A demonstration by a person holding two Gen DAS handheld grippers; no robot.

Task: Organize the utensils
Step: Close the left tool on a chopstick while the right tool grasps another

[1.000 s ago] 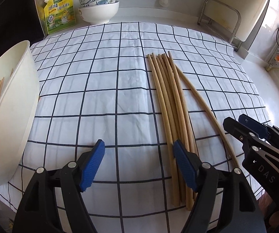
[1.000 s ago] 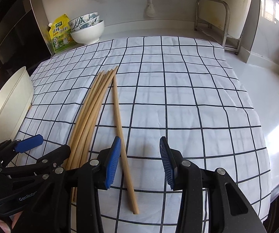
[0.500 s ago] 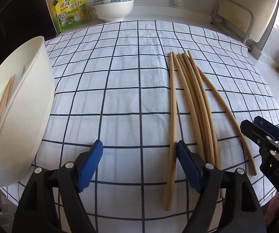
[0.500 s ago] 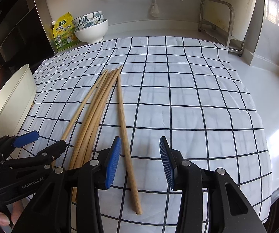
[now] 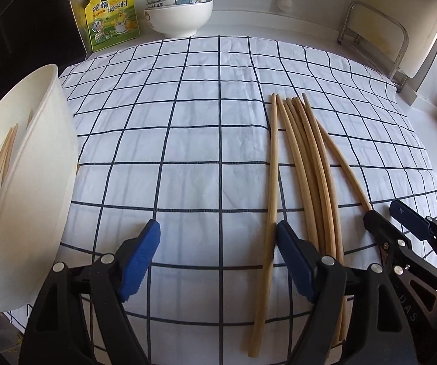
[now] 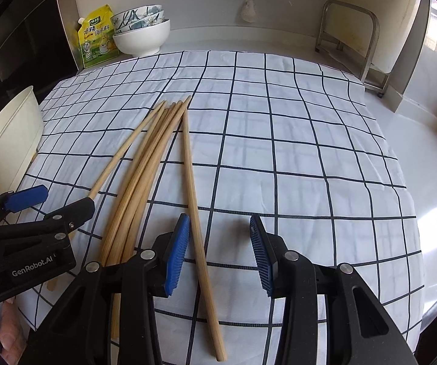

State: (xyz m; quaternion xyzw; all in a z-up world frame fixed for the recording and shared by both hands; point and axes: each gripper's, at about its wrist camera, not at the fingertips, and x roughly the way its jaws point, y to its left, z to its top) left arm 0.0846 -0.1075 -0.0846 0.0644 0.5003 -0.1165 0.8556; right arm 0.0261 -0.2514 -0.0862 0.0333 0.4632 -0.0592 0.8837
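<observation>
Two handheld grippers, both built alike. Left gripper (image 5: 215, 258): matte black angular plastic arms, round silver screw heads at the joints, and two ribbed blue rubber pads (image 5: 141, 260) on the fingers. Right gripper (image 6: 218, 255): same black arms, silver screws, ridged blue pads (image 6: 176, 257). White lettering "GenRobot.AI" marks the left gripper's side; "DAS" is embossed on the right gripper's.
</observation>
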